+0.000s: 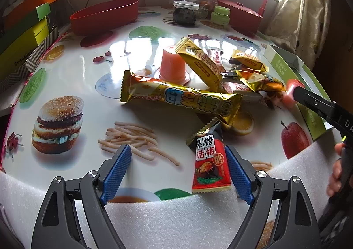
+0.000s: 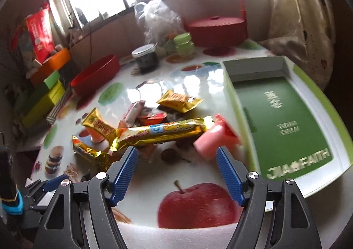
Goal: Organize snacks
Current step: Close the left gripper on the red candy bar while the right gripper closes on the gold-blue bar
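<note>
A: Snacks are seen heaped mid-tabletop (image 1: 83, 65): a long gold bar (image 1: 181, 96) lies across the pile, a pink jelly cup (image 1: 173, 65) stands upside down just behind it, and more gold packets (image 1: 199, 62) are stacked to the right.

B: And the left hand-held gripper (image 1: 177, 168)?

A: Its blue pads (image 1: 117, 169) are held spread wide. A red plum-candy packet (image 1: 209, 163) lies between them, close to the right pad; whether it is touched cannot be told.

B: What is shown for the right hand-held gripper (image 2: 176, 171)?

A: It is spread as well in its own view. A second pink jelly cup (image 2: 215, 139) is seen blurred just beyond its right fingertip, beside the near-left edge of the green box (image 2: 284, 116). Contact with the fingertip cannot be confirmed. In the left wrist view the same cup (image 1: 291, 92) is seen at the tip of the black gripper.

B: Anything else?

A: A red bowl (image 1: 106, 15) is placed far left, a dark jar (image 1: 185, 11) far centre, and a red lidded basket (image 2: 217, 28) far right.
</note>
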Demonstrator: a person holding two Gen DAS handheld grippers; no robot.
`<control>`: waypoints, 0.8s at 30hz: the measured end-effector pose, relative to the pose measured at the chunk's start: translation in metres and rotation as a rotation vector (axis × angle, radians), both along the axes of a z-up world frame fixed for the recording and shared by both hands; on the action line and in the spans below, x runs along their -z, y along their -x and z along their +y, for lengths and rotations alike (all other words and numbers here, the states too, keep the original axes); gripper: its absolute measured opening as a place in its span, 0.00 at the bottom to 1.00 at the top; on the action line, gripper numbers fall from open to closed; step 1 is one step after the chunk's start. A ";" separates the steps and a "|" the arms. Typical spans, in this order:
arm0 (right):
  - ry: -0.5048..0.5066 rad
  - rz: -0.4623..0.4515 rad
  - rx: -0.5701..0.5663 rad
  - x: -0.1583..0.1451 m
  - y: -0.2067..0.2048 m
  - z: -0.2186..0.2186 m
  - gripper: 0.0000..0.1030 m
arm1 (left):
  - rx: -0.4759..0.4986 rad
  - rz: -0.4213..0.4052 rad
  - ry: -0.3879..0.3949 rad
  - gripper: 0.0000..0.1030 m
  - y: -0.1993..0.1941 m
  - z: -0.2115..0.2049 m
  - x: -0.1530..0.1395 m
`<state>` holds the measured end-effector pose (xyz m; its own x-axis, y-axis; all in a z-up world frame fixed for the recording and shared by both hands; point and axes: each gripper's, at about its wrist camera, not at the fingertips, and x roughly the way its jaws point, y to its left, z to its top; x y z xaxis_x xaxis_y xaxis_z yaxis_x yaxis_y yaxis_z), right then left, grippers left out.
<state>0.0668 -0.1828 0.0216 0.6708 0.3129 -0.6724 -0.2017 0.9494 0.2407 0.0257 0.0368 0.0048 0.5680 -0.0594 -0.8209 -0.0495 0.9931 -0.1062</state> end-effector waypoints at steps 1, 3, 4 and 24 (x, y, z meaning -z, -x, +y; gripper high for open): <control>0.028 0.001 0.008 -0.001 -0.001 -0.002 0.72 | 0.000 -0.001 0.002 0.82 -0.001 0.001 0.000; 0.064 0.005 0.032 -0.001 -0.004 -0.007 0.72 | 0.003 -0.001 0.008 0.82 -0.003 0.001 0.000; 0.066 0.010 0.035 -0.001 -0.005 -0.008 0.72 | 0.007 -0.002 0.013 0.82 -0.003 0.001 -0.001; 0.493 -0.081 -0.353 0.013 -0.042 0.054 0.72 | 0.021 0.035 -0.026 0.77 -0.006 0.013 -0.001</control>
